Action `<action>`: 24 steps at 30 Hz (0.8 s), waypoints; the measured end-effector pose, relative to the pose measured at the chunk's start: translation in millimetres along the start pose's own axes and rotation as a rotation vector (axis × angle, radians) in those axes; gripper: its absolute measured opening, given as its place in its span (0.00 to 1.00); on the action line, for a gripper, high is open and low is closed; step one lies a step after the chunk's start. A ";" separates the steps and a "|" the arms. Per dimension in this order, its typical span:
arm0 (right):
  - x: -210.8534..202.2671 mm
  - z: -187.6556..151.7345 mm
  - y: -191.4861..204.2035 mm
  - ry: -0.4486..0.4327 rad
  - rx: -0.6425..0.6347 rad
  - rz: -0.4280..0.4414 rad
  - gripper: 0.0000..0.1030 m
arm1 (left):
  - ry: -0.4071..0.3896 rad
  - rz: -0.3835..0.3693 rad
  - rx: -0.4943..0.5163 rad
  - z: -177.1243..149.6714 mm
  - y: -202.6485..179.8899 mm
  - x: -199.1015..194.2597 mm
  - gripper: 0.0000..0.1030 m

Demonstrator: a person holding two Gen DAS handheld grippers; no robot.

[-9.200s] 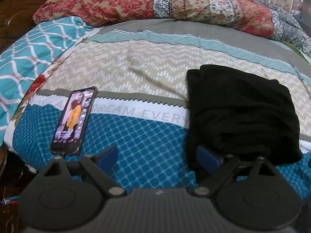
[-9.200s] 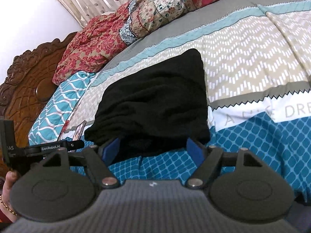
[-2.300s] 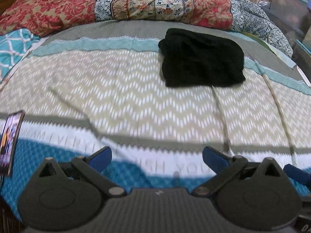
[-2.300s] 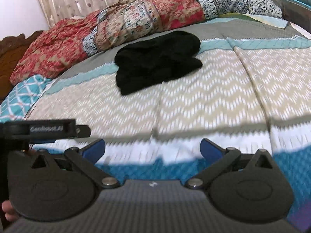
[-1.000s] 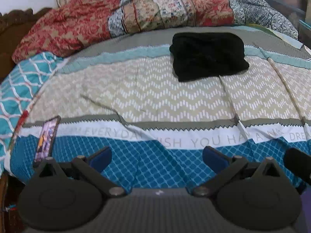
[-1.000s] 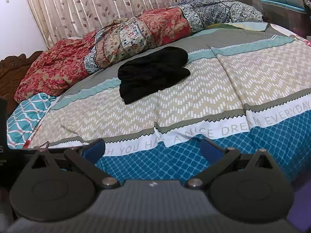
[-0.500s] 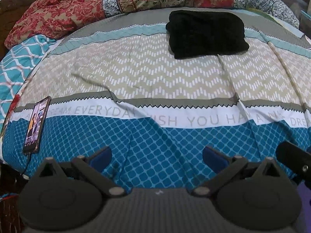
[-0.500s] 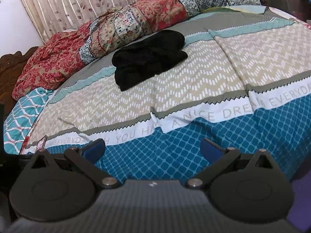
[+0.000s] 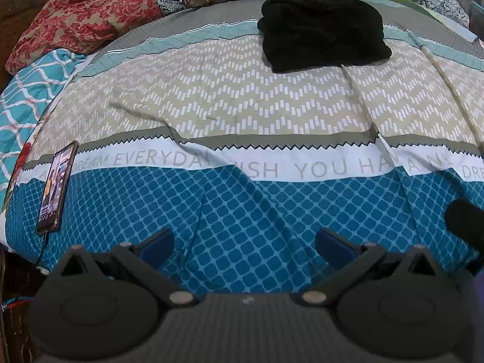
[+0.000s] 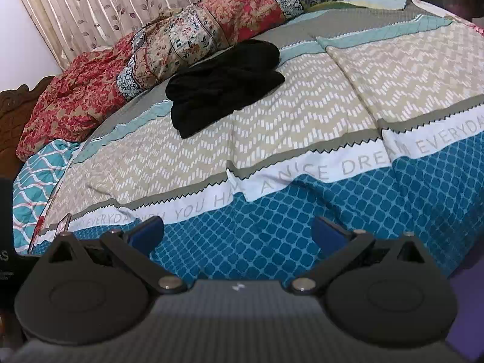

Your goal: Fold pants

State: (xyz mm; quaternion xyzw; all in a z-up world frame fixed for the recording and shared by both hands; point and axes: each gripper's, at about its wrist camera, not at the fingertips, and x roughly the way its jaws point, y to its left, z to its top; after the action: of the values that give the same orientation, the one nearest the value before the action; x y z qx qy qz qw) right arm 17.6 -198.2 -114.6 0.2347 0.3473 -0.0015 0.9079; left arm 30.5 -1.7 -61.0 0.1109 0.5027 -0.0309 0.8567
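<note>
Now pants [image 9: 323, 33] folded far up bed, both tools apparently withdrawn, empty.

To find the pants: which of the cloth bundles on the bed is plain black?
The folded black bundle lying on the zigzag bedspread; the quilts behind it are red and flowered.

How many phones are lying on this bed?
1. The phone lies at the bedspread's left edge, screen lit, far from the folded black pants. Others could be hidden under the bedding.
</note>
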 end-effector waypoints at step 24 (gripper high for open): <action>-4.2 2.1 3.2 -0.046 -0.027 -0.011 1.00 | -0.014 0.032 0.013 -1.2 2.7 -1.2 1.00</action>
State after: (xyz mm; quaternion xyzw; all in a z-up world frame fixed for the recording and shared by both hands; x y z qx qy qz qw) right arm 16.3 -196.9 -109.2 0.2206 0.3278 -0.0072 0.9186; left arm 29.3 1.1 -60.1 0.1241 0.4947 -0.0212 0.8599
